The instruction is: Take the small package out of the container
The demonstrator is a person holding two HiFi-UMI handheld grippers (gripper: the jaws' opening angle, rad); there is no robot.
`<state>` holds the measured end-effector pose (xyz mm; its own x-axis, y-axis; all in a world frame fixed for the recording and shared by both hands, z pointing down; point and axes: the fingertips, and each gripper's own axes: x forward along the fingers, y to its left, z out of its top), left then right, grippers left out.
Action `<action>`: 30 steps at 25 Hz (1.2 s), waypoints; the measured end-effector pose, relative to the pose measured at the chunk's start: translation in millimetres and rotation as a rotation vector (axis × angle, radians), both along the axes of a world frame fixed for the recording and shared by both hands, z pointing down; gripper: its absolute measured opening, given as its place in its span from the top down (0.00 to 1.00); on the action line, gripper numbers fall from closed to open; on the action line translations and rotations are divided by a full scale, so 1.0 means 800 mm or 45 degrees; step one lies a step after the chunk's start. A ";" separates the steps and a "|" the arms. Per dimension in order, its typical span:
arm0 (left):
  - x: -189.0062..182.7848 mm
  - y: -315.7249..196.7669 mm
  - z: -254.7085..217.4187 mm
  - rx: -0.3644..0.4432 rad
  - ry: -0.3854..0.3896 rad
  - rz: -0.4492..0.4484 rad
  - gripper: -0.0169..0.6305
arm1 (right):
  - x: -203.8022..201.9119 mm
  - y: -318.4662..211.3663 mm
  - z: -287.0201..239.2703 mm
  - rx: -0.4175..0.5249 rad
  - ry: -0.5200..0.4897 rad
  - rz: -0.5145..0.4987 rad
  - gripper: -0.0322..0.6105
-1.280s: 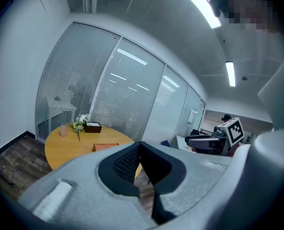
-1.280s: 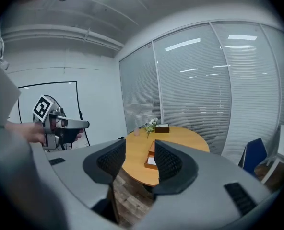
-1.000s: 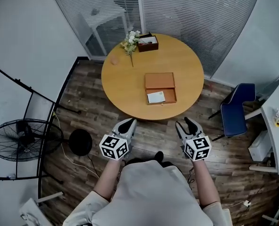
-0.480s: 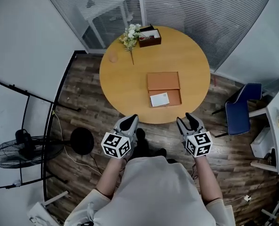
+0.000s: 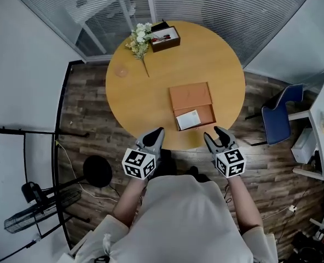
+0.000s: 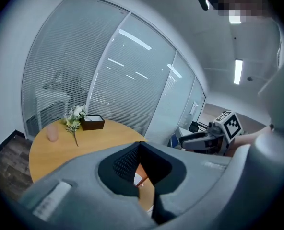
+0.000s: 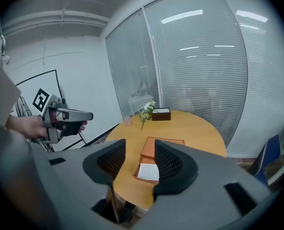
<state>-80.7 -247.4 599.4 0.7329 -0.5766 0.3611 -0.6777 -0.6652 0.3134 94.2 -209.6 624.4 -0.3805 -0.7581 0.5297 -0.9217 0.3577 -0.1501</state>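
Table [image 5: 145,100] and container [image 5: 191,98] now closer

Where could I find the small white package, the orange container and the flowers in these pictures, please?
small white package [image 5: 187,120], head view, middle of its top face.
orange container [image 5: 191,96], head view, the plain orange half beyond the package.
flowers [image 5: 139,37], head view, the white blossoms.

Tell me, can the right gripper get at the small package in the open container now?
Probably yes. The right gripper hangs off the near edge of the table, jaws apart; the small package lies uncovered in the open container, and nothing stands between them.
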 end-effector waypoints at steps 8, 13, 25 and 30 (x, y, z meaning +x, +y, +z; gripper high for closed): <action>-0.016 -0.051 0.063 -0.108 -0.059 0.106 0.95 | -0.003 -0.053 0.068 -0.134 0.061 0.087 0.66; -0.011 -0.056 0.095 -0.160 -0.090 0.191 0.95 | -0.004 -0.060 0.107 -0.239 0.073 0.109 0.66; 0.029 -0.070 0.157 -0.323 -0.145 0.191 0.95 | 0.008 -0.087 0.210 -0.440 0.138 -0.041 0.66; 0.043 -0.075 0.181 -0.377 -0.175 0.124 0.95 | 0.009 -0.104 0.253 -0.558 0.129 -0.133 0.66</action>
<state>-46.2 -307.2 744.4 0.7123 -0.3617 0.6015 -0.6648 -0.6226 0.4128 101.3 -293.0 827.2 -0.3728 -0.4145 0.8302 -0.9019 0.3723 -0.2192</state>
